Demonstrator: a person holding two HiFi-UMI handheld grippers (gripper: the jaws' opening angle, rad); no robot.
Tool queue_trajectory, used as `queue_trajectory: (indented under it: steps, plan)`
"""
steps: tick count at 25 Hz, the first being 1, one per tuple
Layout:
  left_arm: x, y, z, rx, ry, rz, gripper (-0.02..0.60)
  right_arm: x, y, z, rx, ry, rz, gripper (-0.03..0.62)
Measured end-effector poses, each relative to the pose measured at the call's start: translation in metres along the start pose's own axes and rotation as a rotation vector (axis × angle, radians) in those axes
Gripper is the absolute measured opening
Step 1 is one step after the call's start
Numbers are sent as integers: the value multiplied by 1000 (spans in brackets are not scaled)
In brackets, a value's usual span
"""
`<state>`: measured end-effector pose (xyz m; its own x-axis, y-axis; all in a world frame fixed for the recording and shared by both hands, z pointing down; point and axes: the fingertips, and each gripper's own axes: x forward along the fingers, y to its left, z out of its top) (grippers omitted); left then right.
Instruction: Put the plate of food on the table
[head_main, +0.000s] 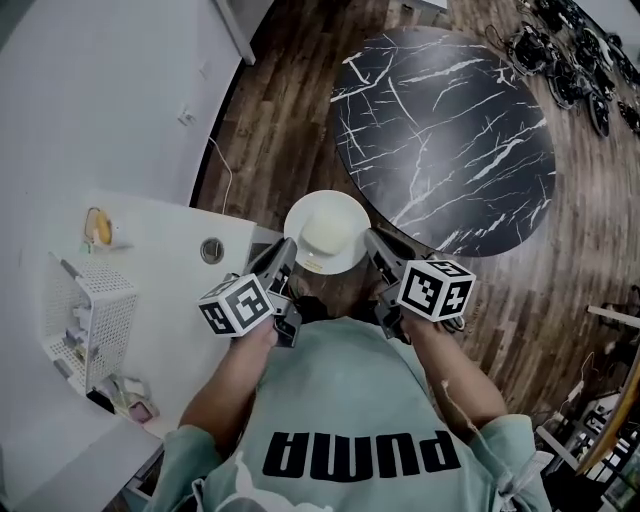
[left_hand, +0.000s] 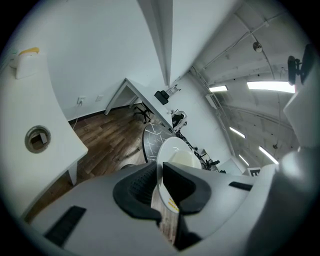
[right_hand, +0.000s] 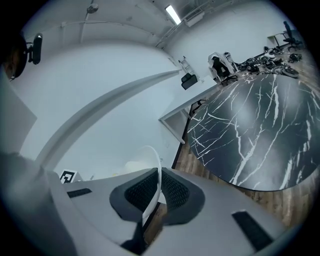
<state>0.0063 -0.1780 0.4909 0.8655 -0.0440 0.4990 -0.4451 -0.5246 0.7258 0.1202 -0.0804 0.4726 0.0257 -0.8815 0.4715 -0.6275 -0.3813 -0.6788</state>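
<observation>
The left tongs (head_main: 284, 256) and right tongs (head_main: 377, 249) are clamped on opposite rims of the plate of food (head_main: 302, 214), airborne at the near edge of the black marble desk (head_main: 445, 140); any uneven pull could tip it.

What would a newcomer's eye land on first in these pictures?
First, the white plate carrying a pale mound of food, held over the wood floor, its rim pinched on each side by the left gripper and right gripper. Just beyond it stands the round black marble table.
</observation>
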Motion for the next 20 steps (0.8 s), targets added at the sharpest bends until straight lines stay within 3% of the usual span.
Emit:
queue_trajectory:
  steps: [20]
  plan:
    - [89,-122,-63,131,90,-47,43,-114,-110,51,92,-149,-26,29]
